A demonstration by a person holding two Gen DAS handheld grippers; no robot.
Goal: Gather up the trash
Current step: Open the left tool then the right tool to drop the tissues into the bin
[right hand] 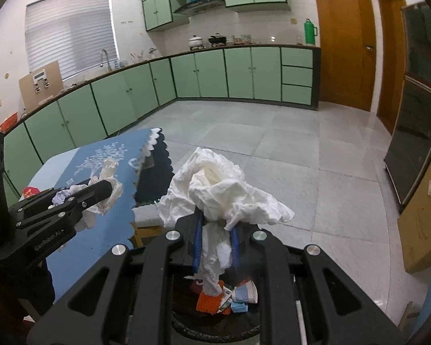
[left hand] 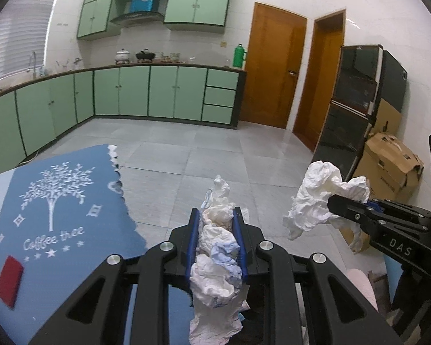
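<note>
My left gripper [left hand: 217, 215] is shut on a crumpled wad of white and pale blue tissue [left hand: 218, 256] that fills the gap between its blue pads and hangs below. It holds this just right of the blue table. My right gripper [right hand: 215, 224] is shut on a large crumpled white tissue [right hand: 218, 189] and hovers over a black trash bin [right hand: 215, 327] that holds orange, white and blue scraps. The right gripper with its tissue [left hand: 321, 195] shows at the right of the left wrist view. The left gripper [right hand: 100, 192] shows at the left of the right wrist view.
A table with a blue "Coffee tree" cloth [left hand: 60, 221] lies to the left, with a red object [left hand: 10, 281] on it. Cardboard boxes [left hand: 393, 166] and a black cabinet [left hand: 356, 100] stand at the right. Green kitchen cabinets [left hand: 146, 95] line the far walls across a grey tiled floor.
</note>
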